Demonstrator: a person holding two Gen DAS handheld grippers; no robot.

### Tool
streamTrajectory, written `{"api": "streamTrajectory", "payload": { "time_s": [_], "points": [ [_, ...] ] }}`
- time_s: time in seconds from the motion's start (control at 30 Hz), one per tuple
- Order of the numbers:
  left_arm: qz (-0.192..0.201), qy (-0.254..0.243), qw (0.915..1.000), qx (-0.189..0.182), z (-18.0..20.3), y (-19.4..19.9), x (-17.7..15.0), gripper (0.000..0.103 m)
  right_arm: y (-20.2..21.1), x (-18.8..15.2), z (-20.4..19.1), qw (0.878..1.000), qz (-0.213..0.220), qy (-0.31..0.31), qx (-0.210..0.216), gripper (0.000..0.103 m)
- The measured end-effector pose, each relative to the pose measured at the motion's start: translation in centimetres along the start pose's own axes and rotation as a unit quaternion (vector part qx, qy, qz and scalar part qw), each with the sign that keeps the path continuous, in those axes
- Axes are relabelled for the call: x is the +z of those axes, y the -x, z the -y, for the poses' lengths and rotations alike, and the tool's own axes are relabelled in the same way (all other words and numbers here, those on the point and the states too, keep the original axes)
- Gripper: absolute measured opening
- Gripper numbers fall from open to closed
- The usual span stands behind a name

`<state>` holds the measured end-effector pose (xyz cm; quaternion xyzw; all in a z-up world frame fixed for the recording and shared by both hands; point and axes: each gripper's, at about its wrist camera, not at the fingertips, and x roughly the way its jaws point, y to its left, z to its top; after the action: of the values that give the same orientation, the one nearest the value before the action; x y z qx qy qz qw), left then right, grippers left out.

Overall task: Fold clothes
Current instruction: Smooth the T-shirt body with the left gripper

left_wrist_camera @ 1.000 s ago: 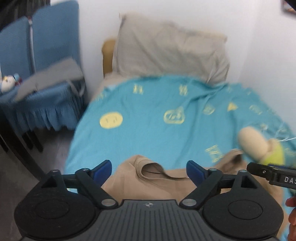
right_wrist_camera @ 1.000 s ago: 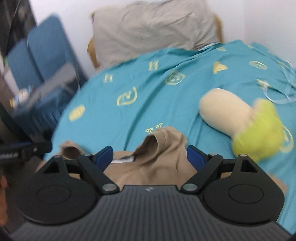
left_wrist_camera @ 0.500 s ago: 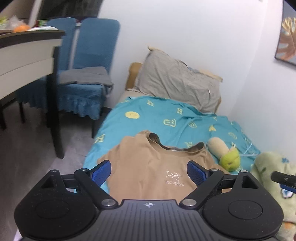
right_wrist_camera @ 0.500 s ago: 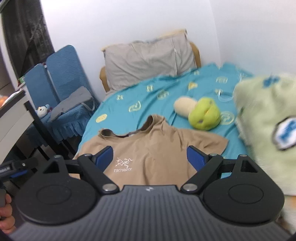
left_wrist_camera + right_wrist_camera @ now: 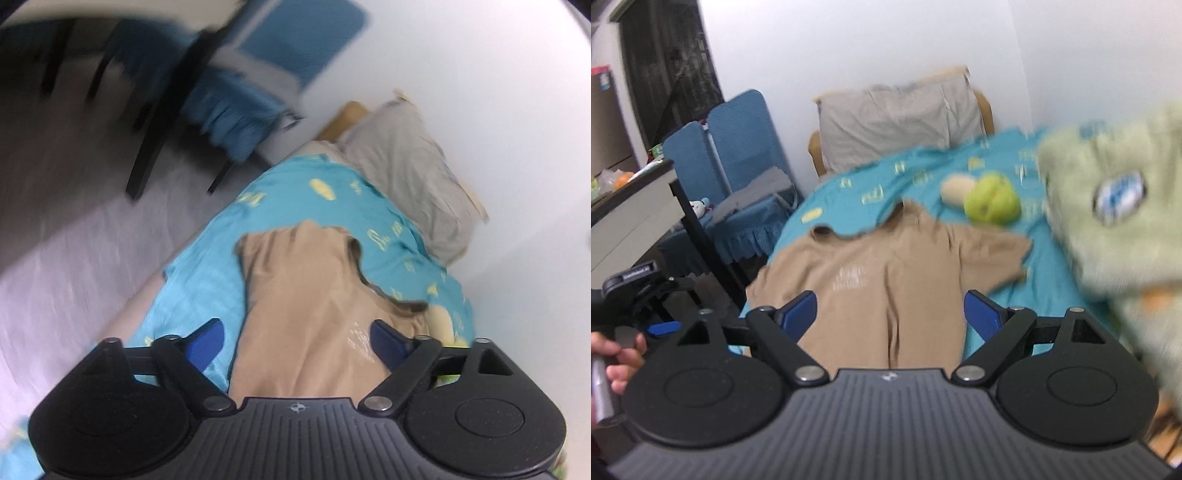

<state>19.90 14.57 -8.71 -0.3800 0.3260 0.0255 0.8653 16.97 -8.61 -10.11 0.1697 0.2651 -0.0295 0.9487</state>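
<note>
Pulled back over the spread shirt, first fold not yet begun.

My left hand-held gripper [image 5: 297, 341] has just been closing a little, yet its jaws stand spread with nothing pinched; the tan T-shirt [image 5: 886, 273] lies flat, chest up, on the teal bed [image 5: 1049, 288]; my right hand-held gripper [image 5: 890, 314] gapes empty. Next, I judge, each must reach a hem corner or sleeve.

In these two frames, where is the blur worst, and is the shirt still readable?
Left wrist view: chairs and floor smeared, horizon tilted; tan shirt soft but readable. Right wrist view: fluffy green blanket streaked, shirt logo unreadable; fisheye bends both.
</note>
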Motion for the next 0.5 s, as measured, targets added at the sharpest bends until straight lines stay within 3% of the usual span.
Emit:
{"api": "streamTrajectory", "payload": {
  "time_s": [0.1, 0.23, 0.4, 0.5],
  "points": [
    [0.017, 0.041, 0.9990, -0.007, -2.3, -2.0, 0.4, 0.082, -2.0, -1.2, 0.9, 0.999, -0.027, -0.022, 0.007, 0.088],
    [0.019, 0.007, 0.9996, 0.020, -2.8, -5.6, 1.4, 0.079, -4.4, -1.0, 0.9, 0.999, -0.034, -0.025, 0.007, 0.088],
    [0.014, 0.035, 0.9993, -0.001, -3.4, -11.5, 3.1, 0.077, -6.8, -0.9, 1.3, 0.999, -0.034, -0.015, 0.009, 0.088],
    [0.012, 0.024, 0.9996, 0.003, -3.0, -15.2, 3.3, 0.074, -8.2, -0.9, 2.0, 0.999, -0.038, -0.015, 0.002, 0.088]
  ]
}}
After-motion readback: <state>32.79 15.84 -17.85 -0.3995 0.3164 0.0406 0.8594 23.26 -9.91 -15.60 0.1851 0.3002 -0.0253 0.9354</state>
